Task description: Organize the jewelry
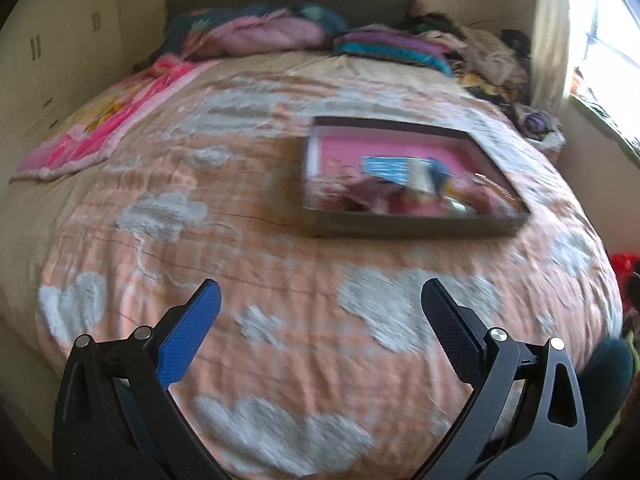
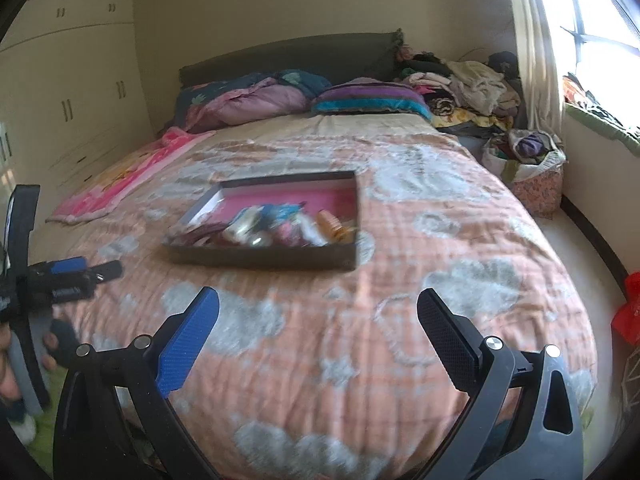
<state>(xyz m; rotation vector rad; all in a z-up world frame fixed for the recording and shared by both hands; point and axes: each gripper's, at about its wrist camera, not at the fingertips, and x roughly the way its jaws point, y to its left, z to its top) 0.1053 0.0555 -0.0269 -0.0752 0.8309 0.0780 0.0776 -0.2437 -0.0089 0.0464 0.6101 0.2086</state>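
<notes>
Bedroom light falls across a peach bedspread (image 2: 460, 320) patterned with grey clouds, and that quilt is your whole work surface; your left gripper (image 1: 320, 300) has its jaws spread wide with nothing between them, and your right gripper (image 2: 318, 304) is the same, fingers apart over bare fabric near the foot of the bed; well ahead of both lies the dark shallow tray (image 2: 260, 258) with the pink lining, flat on the quilt, holding a loose jumble of jewelry pieces (image 2: 276, 226) bunched toward its near edge; blur keeps you from telling one item from another. In the right view the left tool (image 2: 68, 276) shows at the far left, held low beside the bed. You appear to be at the approach step, nothing picked up yet; next, bring both grippers forward to the tray, slow down so the view sharpens, and choose a single piece at the near side before you pinch.
</notes>
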